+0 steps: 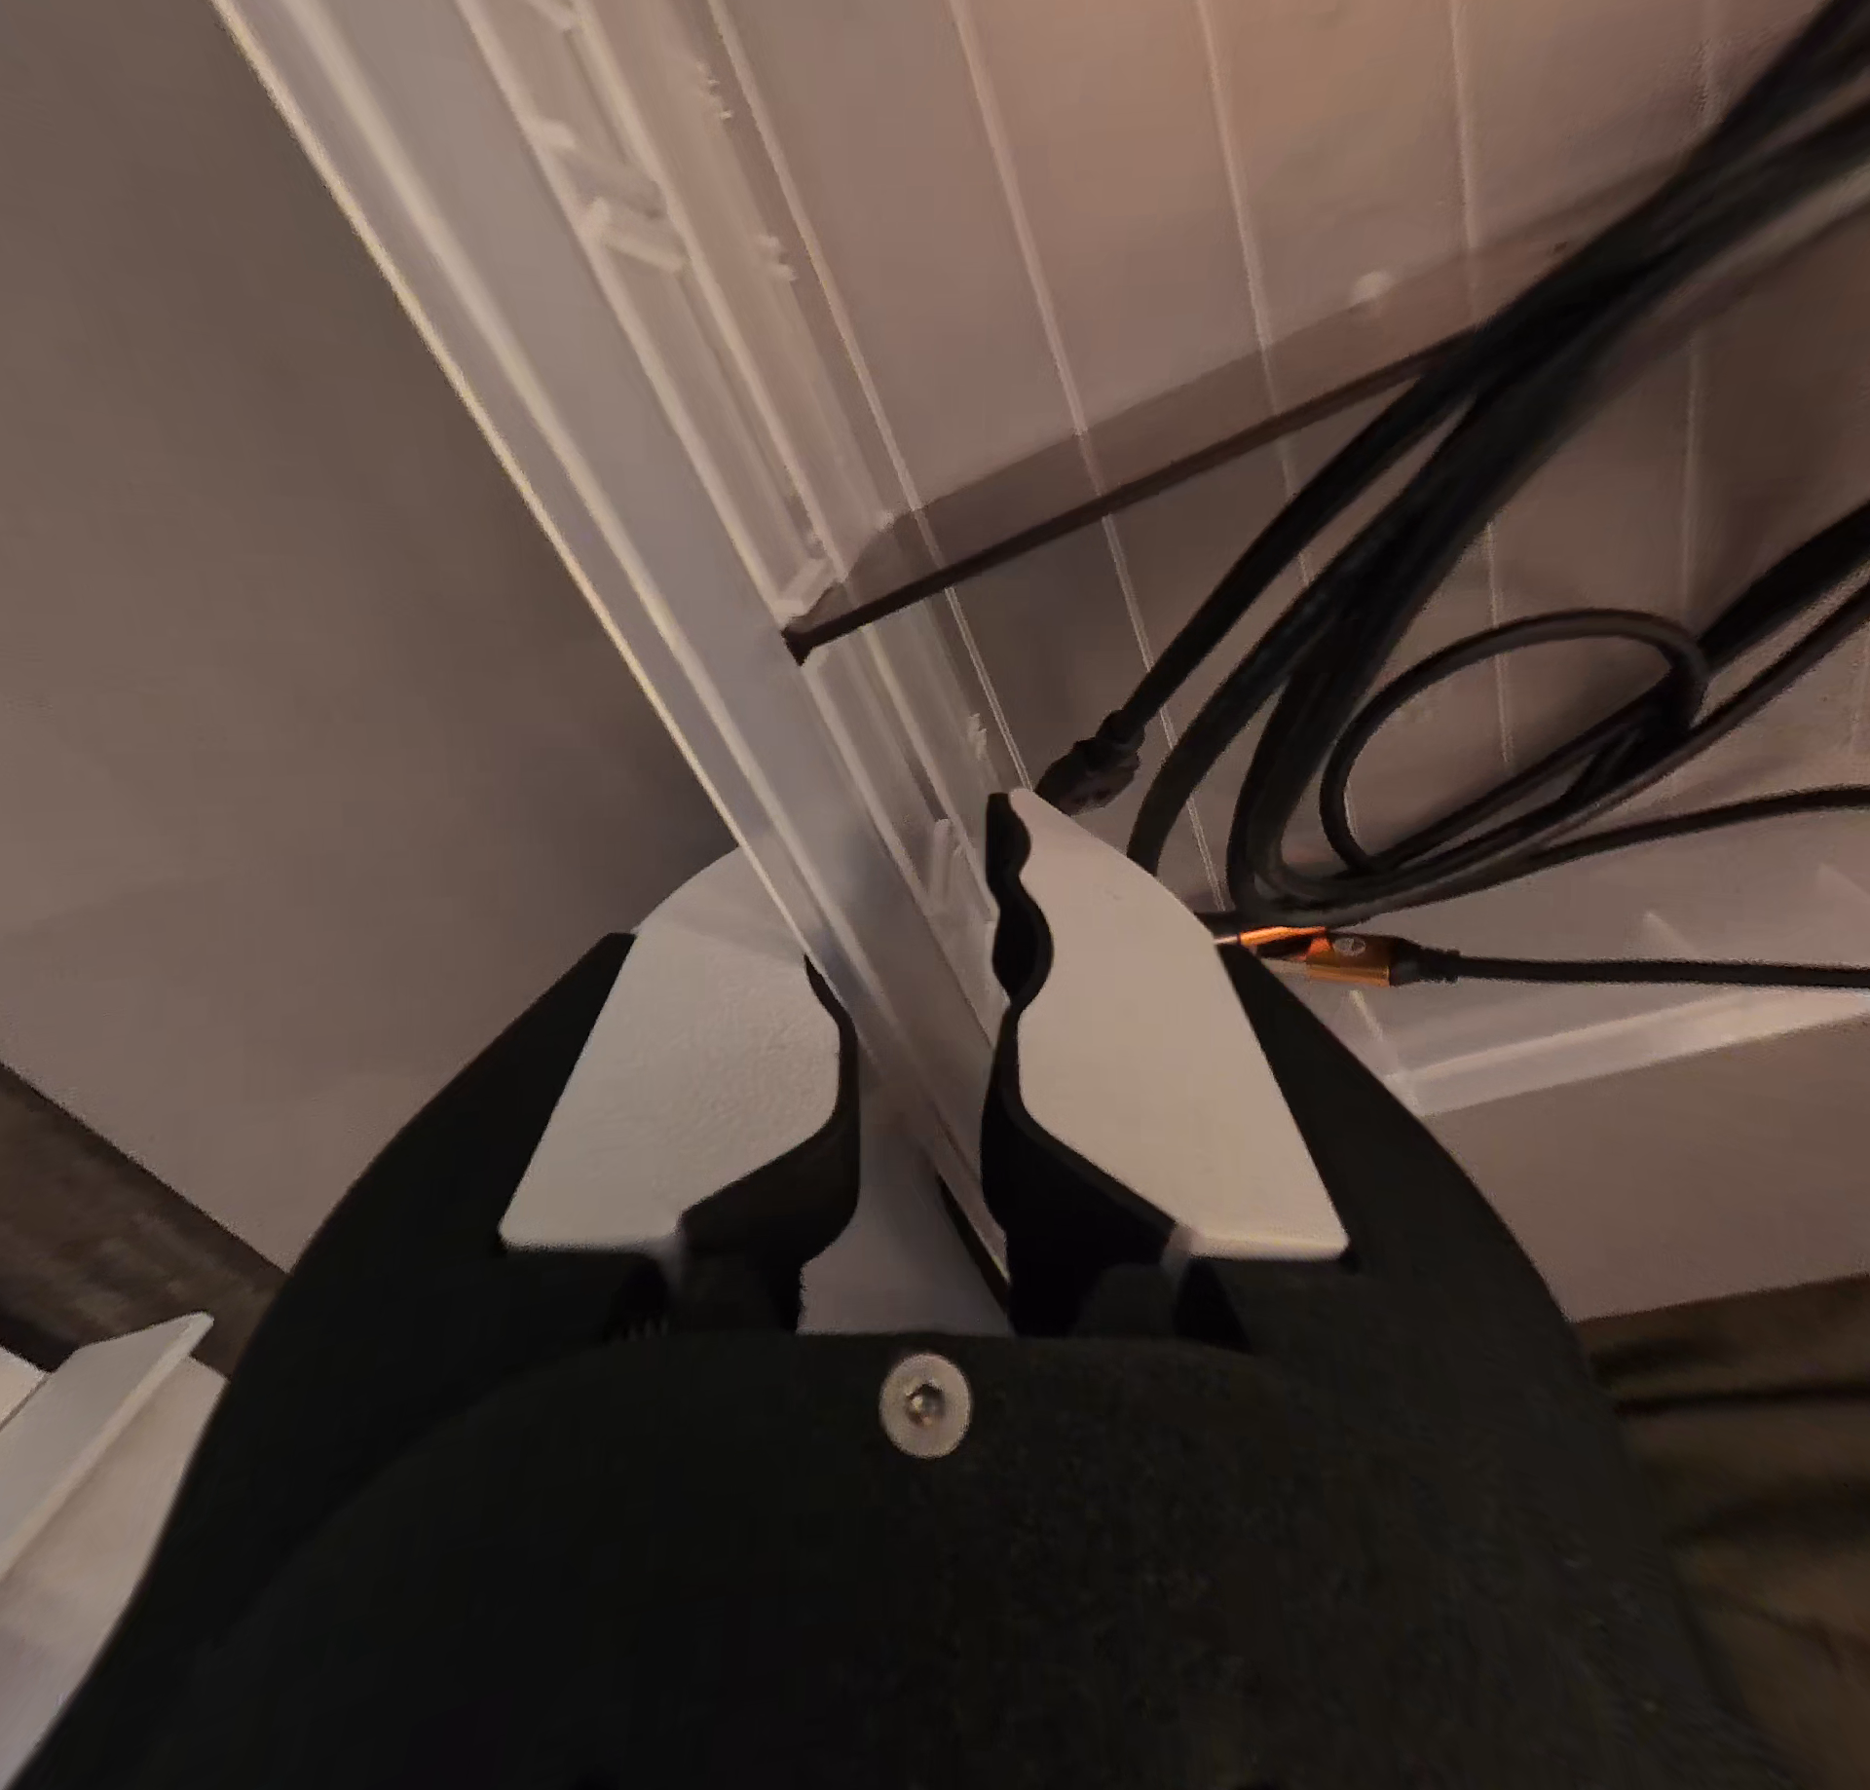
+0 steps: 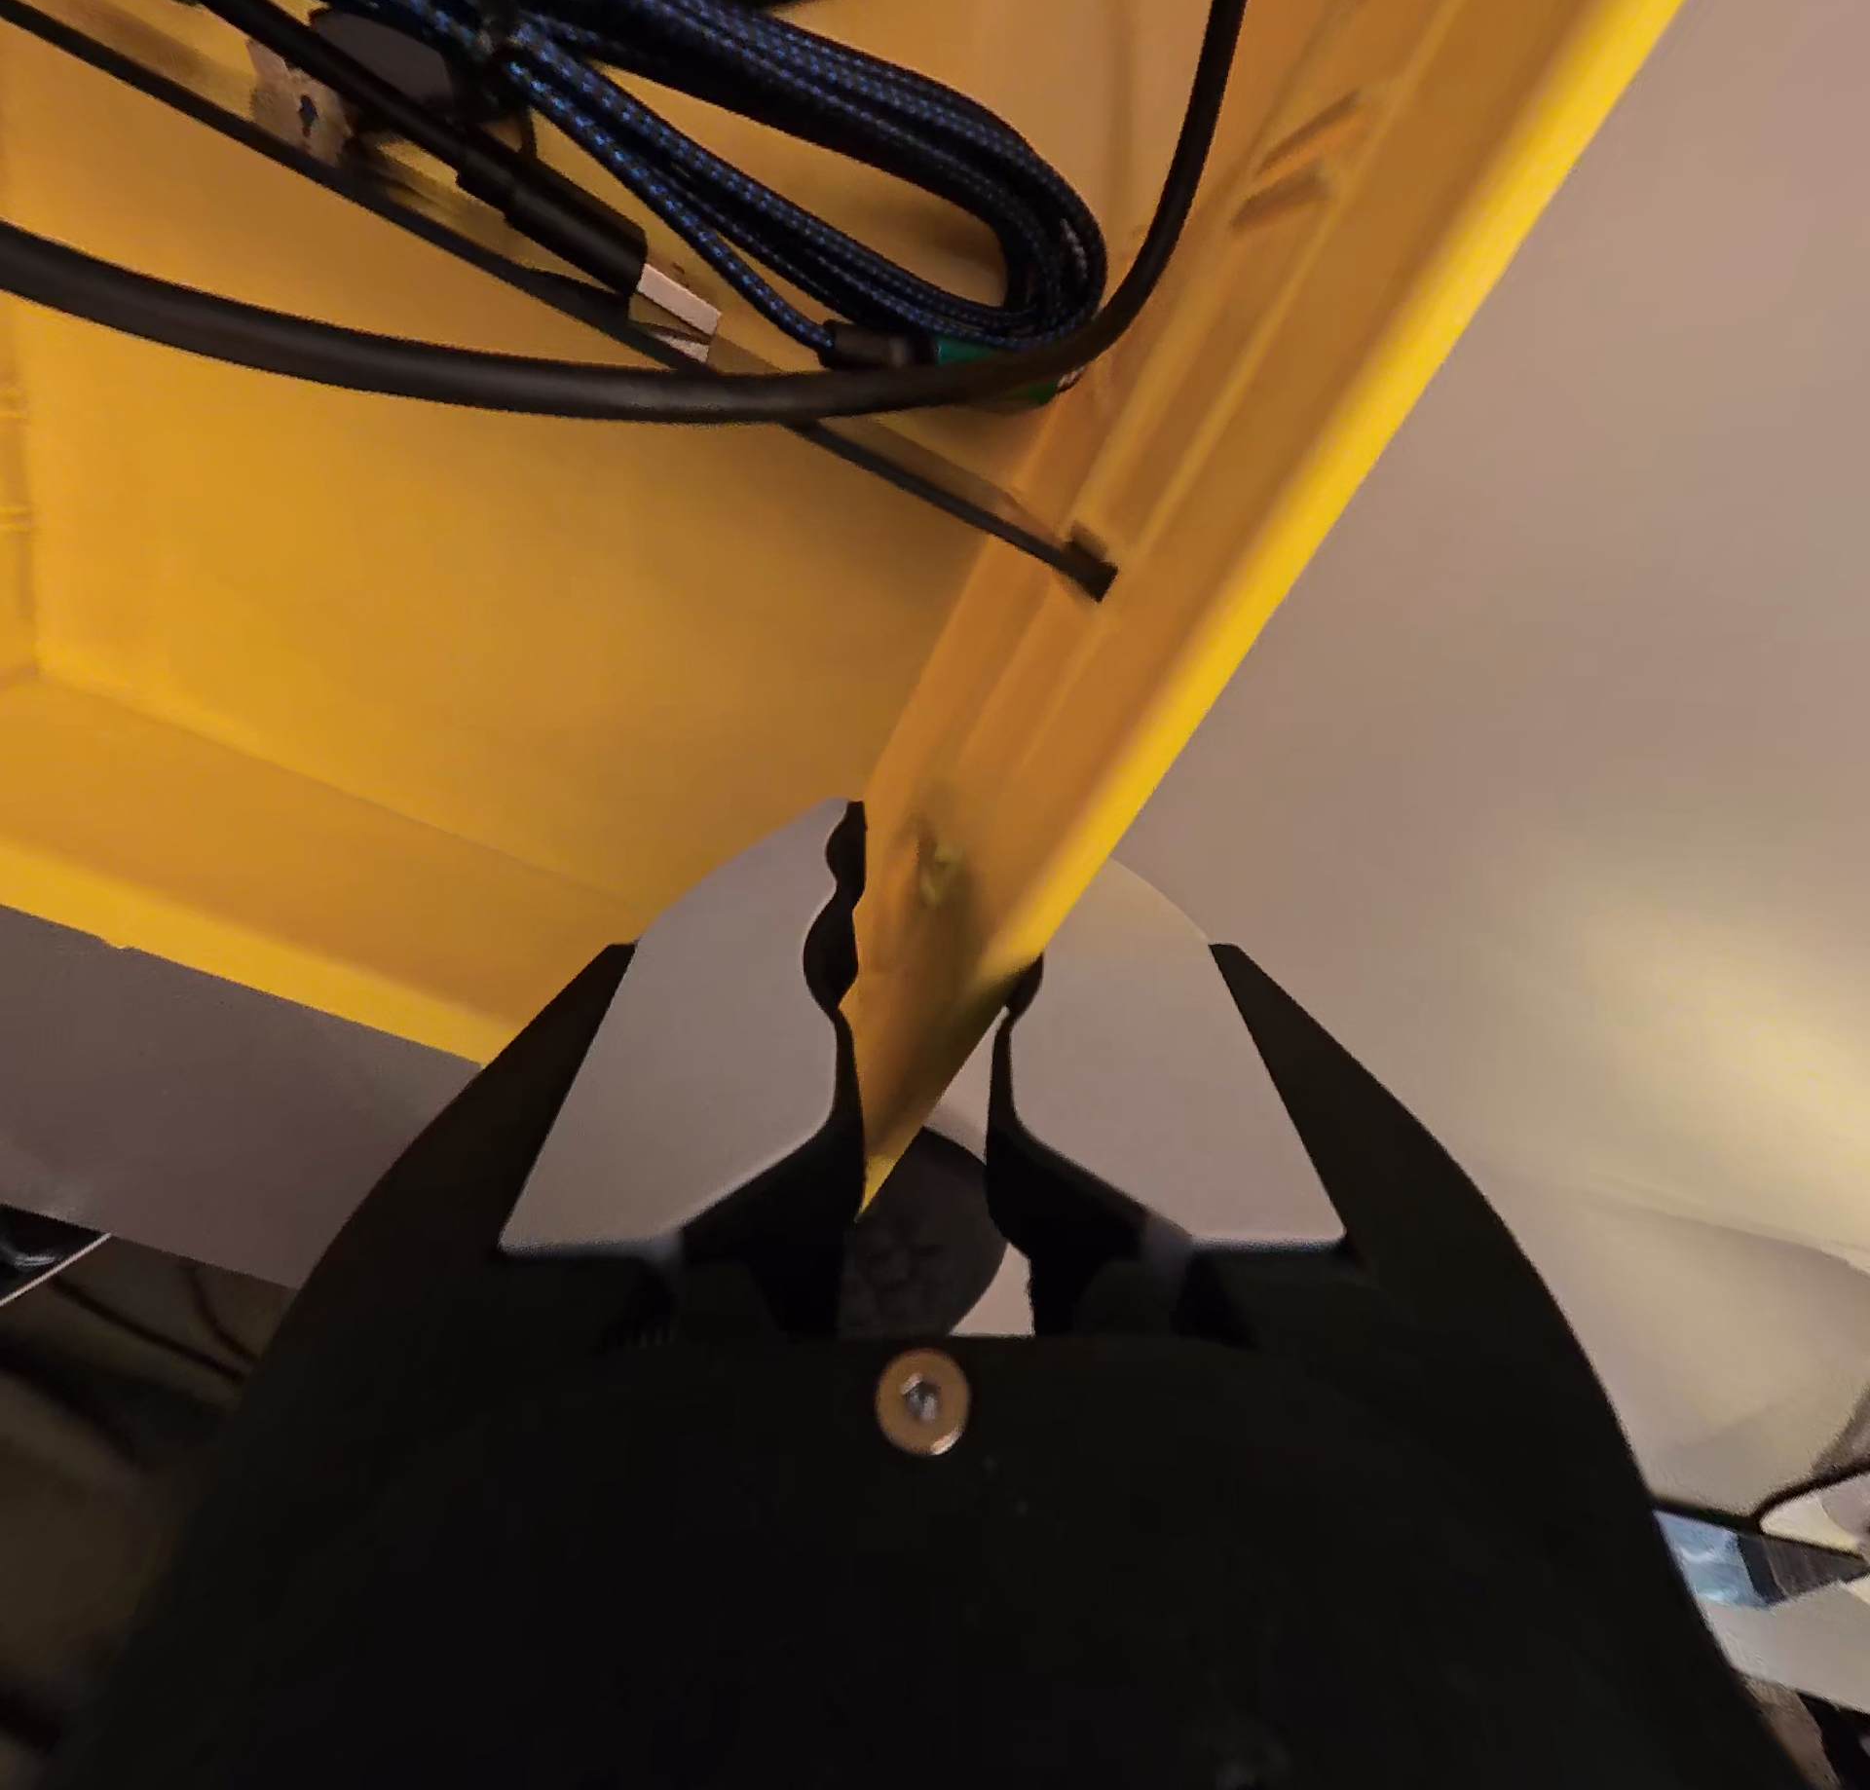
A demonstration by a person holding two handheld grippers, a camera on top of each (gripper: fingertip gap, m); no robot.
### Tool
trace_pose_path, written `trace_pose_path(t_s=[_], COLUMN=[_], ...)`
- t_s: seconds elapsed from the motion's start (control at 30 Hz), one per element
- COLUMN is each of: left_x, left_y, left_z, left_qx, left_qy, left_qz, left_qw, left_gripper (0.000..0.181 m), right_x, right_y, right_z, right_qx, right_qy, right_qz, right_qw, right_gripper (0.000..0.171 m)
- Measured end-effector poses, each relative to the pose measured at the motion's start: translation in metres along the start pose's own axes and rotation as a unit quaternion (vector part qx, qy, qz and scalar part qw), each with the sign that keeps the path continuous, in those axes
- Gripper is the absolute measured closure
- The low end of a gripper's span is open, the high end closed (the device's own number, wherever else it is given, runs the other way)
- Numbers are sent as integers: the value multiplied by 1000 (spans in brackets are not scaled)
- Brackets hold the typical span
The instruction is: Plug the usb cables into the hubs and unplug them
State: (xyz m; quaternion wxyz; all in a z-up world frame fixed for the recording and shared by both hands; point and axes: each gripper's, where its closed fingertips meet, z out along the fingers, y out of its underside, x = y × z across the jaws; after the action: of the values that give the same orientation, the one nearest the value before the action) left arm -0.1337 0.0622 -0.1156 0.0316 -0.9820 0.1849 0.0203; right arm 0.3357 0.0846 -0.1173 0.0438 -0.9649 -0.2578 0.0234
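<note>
Two tongs clamped | left tongs [image 1: 916, 932] grip white bin [image 1: 708, 487] rim; black cables [image 1: 1417, 689] inside it | right tongs [image 2: 936, 932] grip yellow bin [image 2: 1164, 649] rim; blue braided cables [image 2: 789, 173] inside

Left gripper [image 1: 916, 942] clamped on the rim of a white bin [image 1: 648, 487], 1 finger [image 1: 708, 1053] outside the wall, the other inside. Within the bin: a coil of black cables [image 1: 1437, 730], an orange-collared plug [image 1: 1326, 957] just beside the inner finger, and a dark divider [image 1: 1164, 497] slotted across.
</note>
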Motion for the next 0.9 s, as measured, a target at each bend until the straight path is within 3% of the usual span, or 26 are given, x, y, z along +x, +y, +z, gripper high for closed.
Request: trace_pose_path(t_s=[0.13, 0.27, 0.33, 0.4, 0.43, 0.47, 0.57, 0.67, 0.77, 0.9], left_x=[9, 8, 4, -1, -3, -4, -3, 2, 4, 9], left_y=[1, -5, -10, -17, -21, -23, -26, -20, -16, -16], left_z=[-6, -28, -44, -64, -75, -86, -116, -134, -145, -151], left_qx=[6, 64, 107, 165, 194, 222, 291, 322, 338, 351], left_qy=[28, 49, 54, 52, 53, 55, 51, 53, 48, 54], left_qz=[18, 25, 28, 23, 18, 15, 23, 37, 46, 60], left_qw=[999, 996, 992, 985, 979, 973, 955, 944, 939, 933], left_gripper=[155, 155, 155, 155, 155, 155, 155, 155, 155, 156], right_x=[4, -2, -45, -118, -149, -173, -215, -217, -202, -203], right_y=[-3, -23, -59, -92, -101, -109, -136, -164, -188, -201], right_z=[-22, -85, -126, -165, -175, -175, -140, -96, -68, -41], right_qx=[44, 180, 323, 486, 532, 541, 473, 394, 339, 258], right_qy=[20, 93, 70, -21, -77, -124, -173, -98, 16, 28], right_qz=[12, 13, -55, -140, -148, -144, -131, -114, -106, -77], right_qw=[999, 979, 942, 863, 830, 819, 854, 907, 934, 963], right_gripper=[149, 148, 148, 148, 146, 144, 142, 141, 142, 142])
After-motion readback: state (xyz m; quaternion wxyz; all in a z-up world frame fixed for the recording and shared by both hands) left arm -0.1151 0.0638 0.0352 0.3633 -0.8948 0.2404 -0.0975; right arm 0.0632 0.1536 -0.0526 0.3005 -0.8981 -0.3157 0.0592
